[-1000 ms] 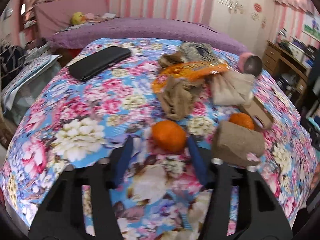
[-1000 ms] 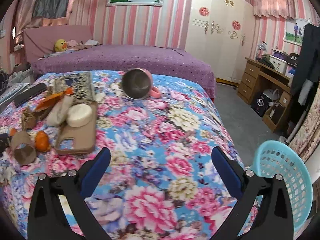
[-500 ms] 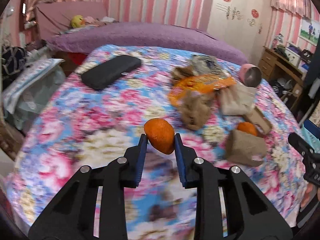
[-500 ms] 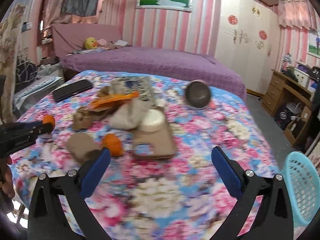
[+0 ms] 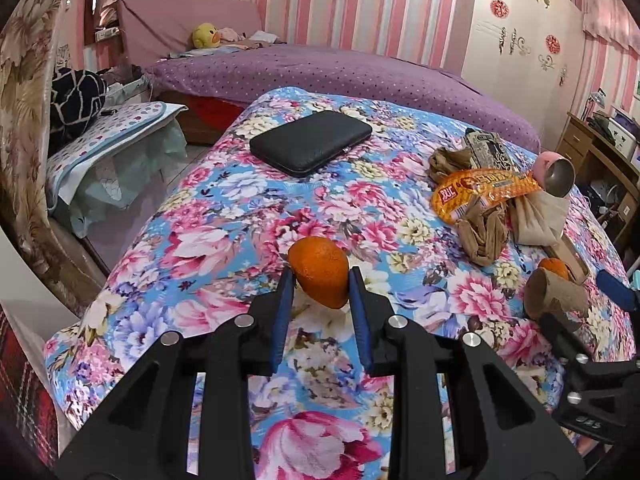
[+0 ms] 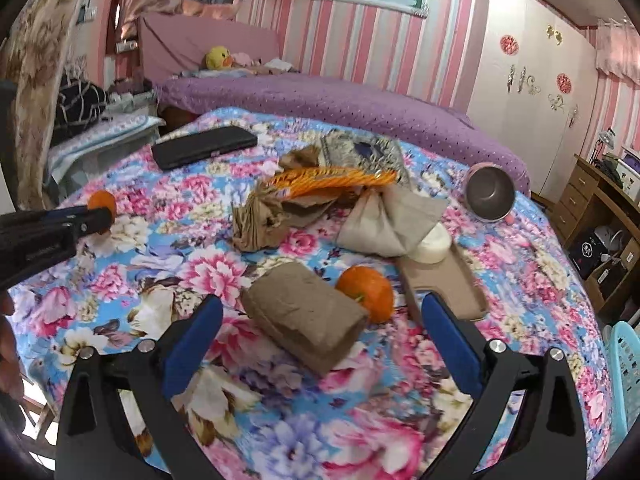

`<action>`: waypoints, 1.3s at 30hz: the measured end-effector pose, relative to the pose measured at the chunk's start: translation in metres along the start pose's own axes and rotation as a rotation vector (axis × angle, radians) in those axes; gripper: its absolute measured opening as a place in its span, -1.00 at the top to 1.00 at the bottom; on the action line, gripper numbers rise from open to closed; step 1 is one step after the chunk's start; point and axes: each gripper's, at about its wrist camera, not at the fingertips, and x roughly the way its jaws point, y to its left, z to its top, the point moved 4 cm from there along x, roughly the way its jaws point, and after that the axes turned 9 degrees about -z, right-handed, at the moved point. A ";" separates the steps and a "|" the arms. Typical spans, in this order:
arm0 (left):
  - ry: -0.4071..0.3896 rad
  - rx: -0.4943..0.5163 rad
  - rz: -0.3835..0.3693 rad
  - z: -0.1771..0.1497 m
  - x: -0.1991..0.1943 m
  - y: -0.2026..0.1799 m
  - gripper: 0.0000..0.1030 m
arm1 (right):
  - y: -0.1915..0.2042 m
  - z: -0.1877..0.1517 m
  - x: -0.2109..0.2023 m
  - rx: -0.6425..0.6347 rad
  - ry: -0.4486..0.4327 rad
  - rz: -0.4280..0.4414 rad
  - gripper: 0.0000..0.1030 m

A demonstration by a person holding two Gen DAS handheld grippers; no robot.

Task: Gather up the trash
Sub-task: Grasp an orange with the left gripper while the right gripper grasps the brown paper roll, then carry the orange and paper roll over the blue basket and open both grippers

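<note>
Orange [image 5: 319, 271] is sitting clamped between the blue pads of the left tool [image 5: 320, 280], lifted clear above the floral bedspread [image 5: 224, 216]; the same fruit is showing at the tool's tip at the left edge of the right wrist view [image 6: 102, 202]. Right tool [image 6: 320, 320] is hanging with its jaws spread wide and nothing between the pads, pointing down at a brown cardboard tube [image 6: 306, 316] lying on its side, with a second orange [image 6: 366, 293] touching the tube's far end. Just beyond these, a tan phone case [image 6: 448, 292] is lying flat with a white round tub [image 6: 432, 246] on its far end, beside a beige cloth [image 6: 386, 222], an orange snack wrapper [image 6: 332, 179] and crumpled brown stockings [image 6: 260, 220]. A pink metal-lined cup [image 6: 490, 196] is lying tipped over farther right; a black wallet [image 6: 204, 146] is lying well apart at far left. A turquoise basket [image 6: 626, 364] is standing off the bed at lower right.
</note>
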 end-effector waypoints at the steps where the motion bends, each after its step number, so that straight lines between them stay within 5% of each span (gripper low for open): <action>1: 0.002 0.008 0.002 0.000 0.001 -0.002 0.48 | 0.001 0.000 0.004 -0.002 0.014 0.000 -0.65; 5: -0.004 0.032 0.001 0.000 0.000 -0.010 0.48 | 0.000 -0.002 0.013 0.015 0.042 0.040 -0.26; 8: -0.015 0.041 0.002 0.001 -0.001 -0.015 0.48 | 0.001 -0.001 0.010 0.001 0.023 0.044 -0.18; 15: -0.046 0.054 -0.005 0.005 -0.007 -0.028 0.48 | -0.029 0.002 -0.005 0.030 -0.022 0.033 -0.16; 39: -0.039 0.154 -0.083 0.006 0.013 -0.137 0.48 | -0.226 -0.024 0.005 0.085 -0.020 -0.106 -0.17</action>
